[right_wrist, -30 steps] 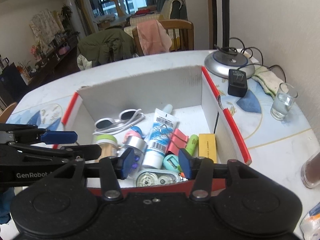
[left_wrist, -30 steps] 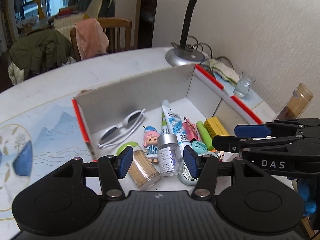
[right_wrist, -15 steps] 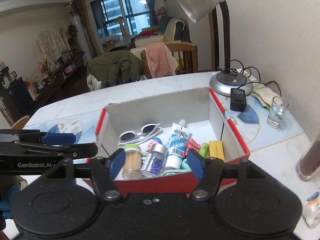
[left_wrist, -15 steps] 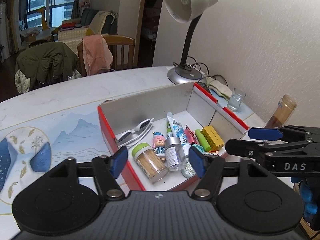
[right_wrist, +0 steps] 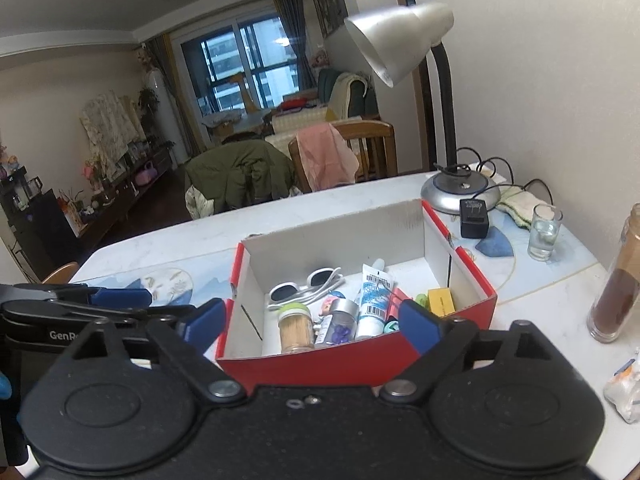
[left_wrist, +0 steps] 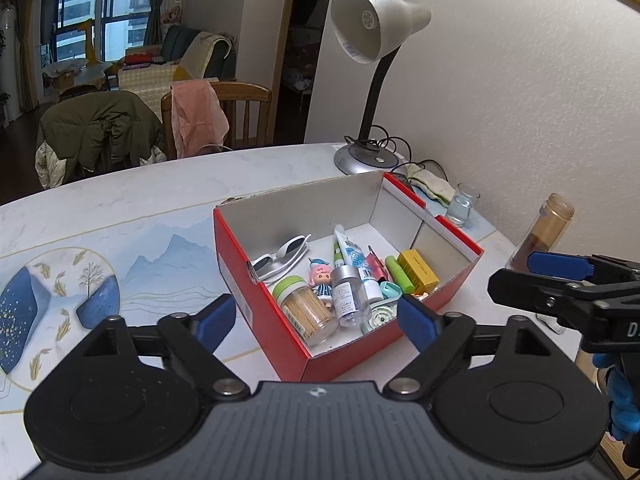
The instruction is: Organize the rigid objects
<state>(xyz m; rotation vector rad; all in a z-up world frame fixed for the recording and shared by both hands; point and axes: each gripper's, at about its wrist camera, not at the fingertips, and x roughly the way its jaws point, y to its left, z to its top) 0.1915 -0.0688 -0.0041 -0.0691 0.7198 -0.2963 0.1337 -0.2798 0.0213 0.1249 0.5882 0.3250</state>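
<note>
Red cardboard box (left_wrist: 280, 344), ahead of both grippers' wide-spread, empty fingers, is seen filled: white sunglasses (left_wrist: 280, 258), toothpick jar (left_wrist: 306, 312), clear vial (left_wrist: 349, 296). Left gripper (left_wrist: 316, 320) and right gripper (right_wrist: 310, 318) hold nothing; sorting is judged nearly complete.

The left black plastic two-finger gripper (left_wrist: 316, 322) had blue rubber fingertip pads (left_wrist: 414, 322), round disc housings, silver pivot screws and a ribbed grey centre plate. The matching right black plastic gripper (right_wrist: 310, 322) carried two small screws near its centre. White lettering marked each gripper's side, beside a blue-gloved hand (left_wrist: 622, 404).
</note>
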